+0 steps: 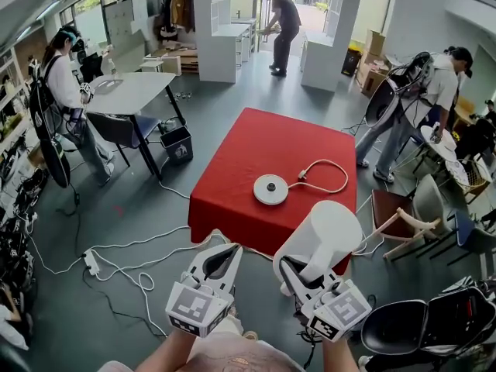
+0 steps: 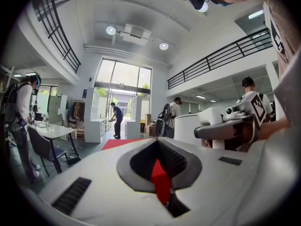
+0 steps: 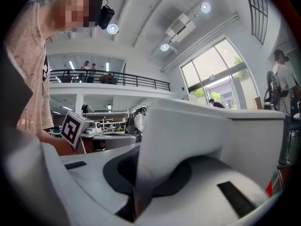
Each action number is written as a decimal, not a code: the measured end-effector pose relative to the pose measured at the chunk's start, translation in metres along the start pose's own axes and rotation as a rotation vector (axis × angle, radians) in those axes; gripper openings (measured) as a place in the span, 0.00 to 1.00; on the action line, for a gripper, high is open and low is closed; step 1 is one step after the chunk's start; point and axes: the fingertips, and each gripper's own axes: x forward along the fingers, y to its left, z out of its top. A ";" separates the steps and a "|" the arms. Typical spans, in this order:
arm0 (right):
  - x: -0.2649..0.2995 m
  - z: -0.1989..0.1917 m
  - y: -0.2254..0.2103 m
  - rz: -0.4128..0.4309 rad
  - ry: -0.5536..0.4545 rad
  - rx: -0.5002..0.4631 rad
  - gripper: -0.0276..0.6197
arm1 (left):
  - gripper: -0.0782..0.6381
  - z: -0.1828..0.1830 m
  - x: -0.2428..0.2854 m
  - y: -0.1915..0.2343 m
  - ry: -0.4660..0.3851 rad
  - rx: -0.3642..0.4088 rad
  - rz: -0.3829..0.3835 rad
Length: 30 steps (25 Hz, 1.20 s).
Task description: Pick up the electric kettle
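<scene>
The electric kettle point(image 1: 325, 235) is already lifted off its round base point(image 1: 270, 189) on the red bench point(image 1: 232, 169), hanging at lower right of the head view from the right gripper point(image 1: 297, 276), whose jaws are narrowed on its handle point(image 3: 143, 173), while the left gripper point(image 1: 219, 260) is empty with jaws together, so the pick-up looks done.

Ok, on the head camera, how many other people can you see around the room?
3. A person in white stands far left, a person in dark clothes bends over at the back, and a person in a cap stands at right. Others may be hidden at the edges.
</scene>
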 end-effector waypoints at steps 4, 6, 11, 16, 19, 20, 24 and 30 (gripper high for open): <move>-0.015 -0.002 0.019 -0.004 -0.003 0.016 0.10 | 0.10 0.006 -0.017 -0.011 -0.003 -0.013 -0.004; -0.020 -0.002 0.027 -0.011 -0.008 0.020 0.10 | 0.10 0.008 -0.024 -0.011 -0.014 -0.002 -0.003; -0.025 0.000 0.043 -0.035 -0.016 0.010 0.10 | 0.10 0.014 -0.040 -0.010 -0.032 -0.012 -0.011; -0.025 0.003 0.057 -0.047 -0.025 0.015 0.10 | 0.10 0.015 -0.053 -0.011 -0.031 -0.015 -0.022; -0.024 -0.002 0.062 -0.056 -0.020 0.014 0.10 | 0.10 0.014 -0.057 -0.012 -0.032 -0.009 -0.038; -0.023 -0.003 0.063 -0.061 -0.018 0.013 0.10 | 0.10 0.013 -0.058 -0.012 -0.033 -0.009 -0.043; -0.020 -0.007 0.064 -0.073 -0.012 0.010 0.10 | 0.10 0.009 -0.061 -0.010 -0.032 -0.016 -0.055; -0.015 -0.005 0.065 -0.081 -0.004 -0.001 0.10 | 0.10 0.011 -0.064 -0.005 -0.032 -0.012 -0.056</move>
